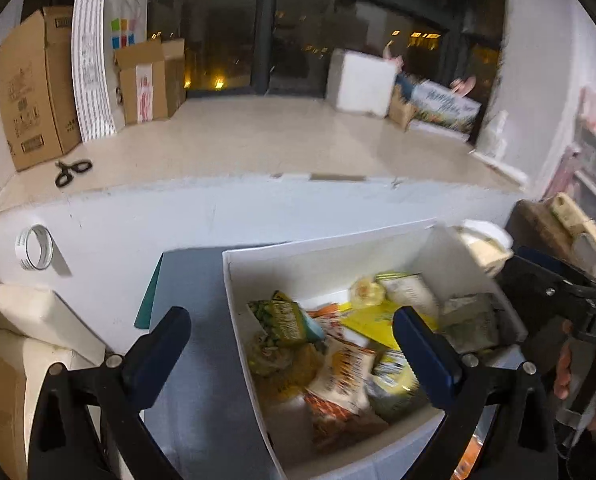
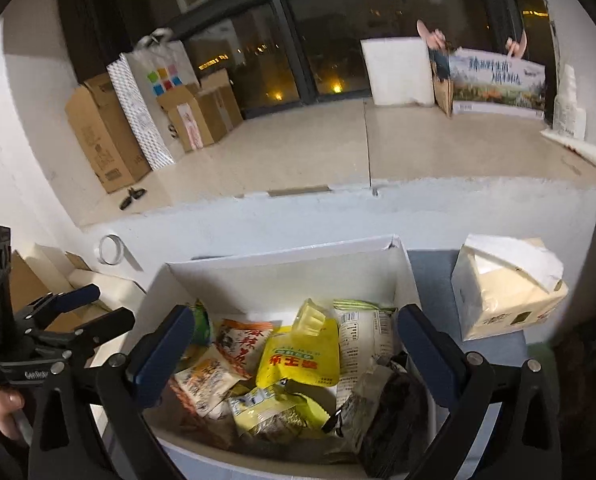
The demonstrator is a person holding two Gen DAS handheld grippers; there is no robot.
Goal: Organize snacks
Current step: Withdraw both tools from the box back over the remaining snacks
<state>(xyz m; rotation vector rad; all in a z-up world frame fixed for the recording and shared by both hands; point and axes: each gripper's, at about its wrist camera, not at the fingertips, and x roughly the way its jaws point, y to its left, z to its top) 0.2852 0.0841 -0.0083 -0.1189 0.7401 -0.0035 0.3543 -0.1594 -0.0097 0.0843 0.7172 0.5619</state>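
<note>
Your left tongs (image 1: 294, 344) and right tongs (image 2: 296, 344) both gape wide with nothing gripped, poised over the open white cardboard box (image 2: 282, 258) on the grey-blue table (image 1: 194, 280). Inside it lies a jumble of snack packets: a yellow pouch (image 2: 298, 356), an orange-and-white packet (image 2: 240, 338), and green bags (image 1: 288, 320).

White box (image 2: 202, 276) and carton (image 2: 505, 300) on blue-grey tabletop (image 2: 433, 276)

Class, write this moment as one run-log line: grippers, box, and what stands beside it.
left gripper: open, empty | right gripper: open, empty | white box: holds snack packets | tissue box: beside it
</note>
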